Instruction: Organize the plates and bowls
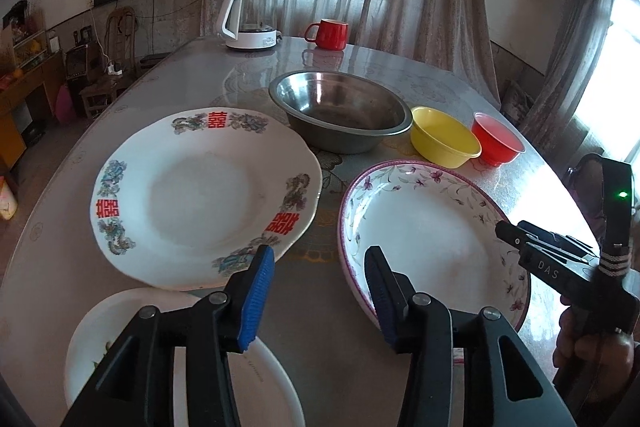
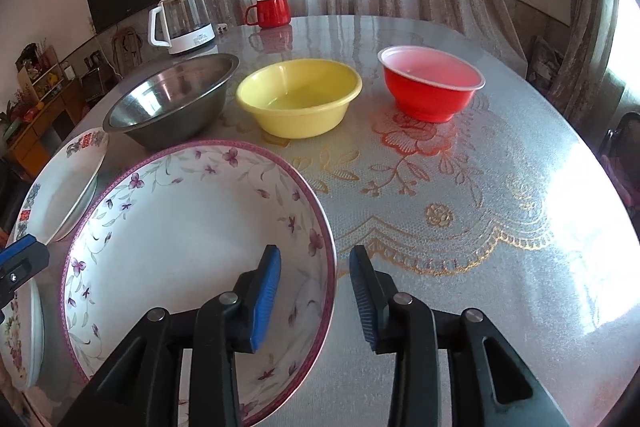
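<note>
Over the near edge of the round patterned surface (image 2: 460, 187), the right tool (image 2: 316, 291) stands with its blue pads apart, straddling the rim of the purple-flowered white plate (image 2: 188, 227) without pressing it; the left tool (image 1: 320, 287) is likewise apart and empty, between that plate and the white plate with red characters (image 1: 200, 195); beyond lie a steel bowl (image 2: 172, 99), a yellow plastic bowl (image 2: 300, 95) and a red plastic bowl (image 2: 432, 83) in a row; farther back stand a glass kettle (image 2: 184, 19) and a red mug (image 2: 272, 11).
</note>
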